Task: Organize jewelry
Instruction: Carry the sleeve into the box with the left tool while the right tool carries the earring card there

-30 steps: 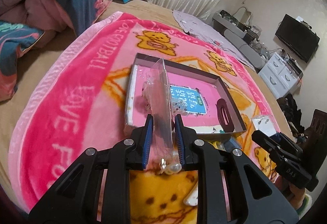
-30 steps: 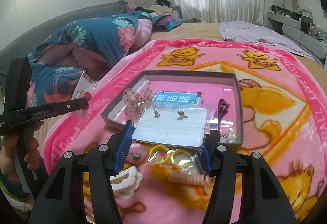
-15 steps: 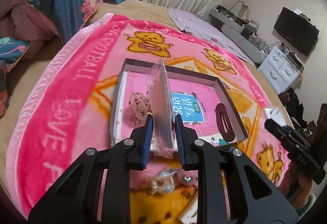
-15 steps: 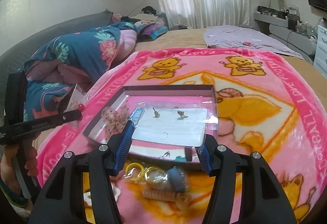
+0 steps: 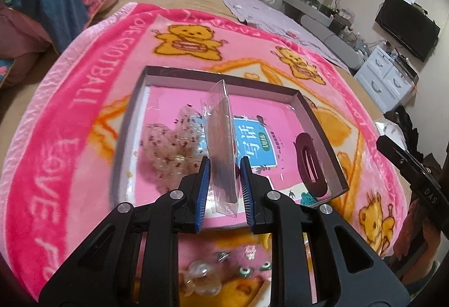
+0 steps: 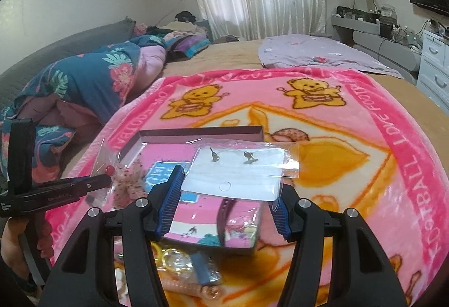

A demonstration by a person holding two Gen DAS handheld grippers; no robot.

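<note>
Pinching clear packet (image 5: pixel 223 144), left claw (image 5: pixel 223 189) narrow; right claw (image 6: pixel 224 200) wider, gripping earring card (image 6: pixel 238 175).

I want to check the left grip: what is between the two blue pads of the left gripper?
In the left wrist view, a clear plastic packet stands edge-on between the pads of the left gripper, above the box.

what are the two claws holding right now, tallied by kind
clear bags: 2, one in the left claw, one in the right claw
white card: 1
ear studs: 2
red bead: 1
total: 6
</note>
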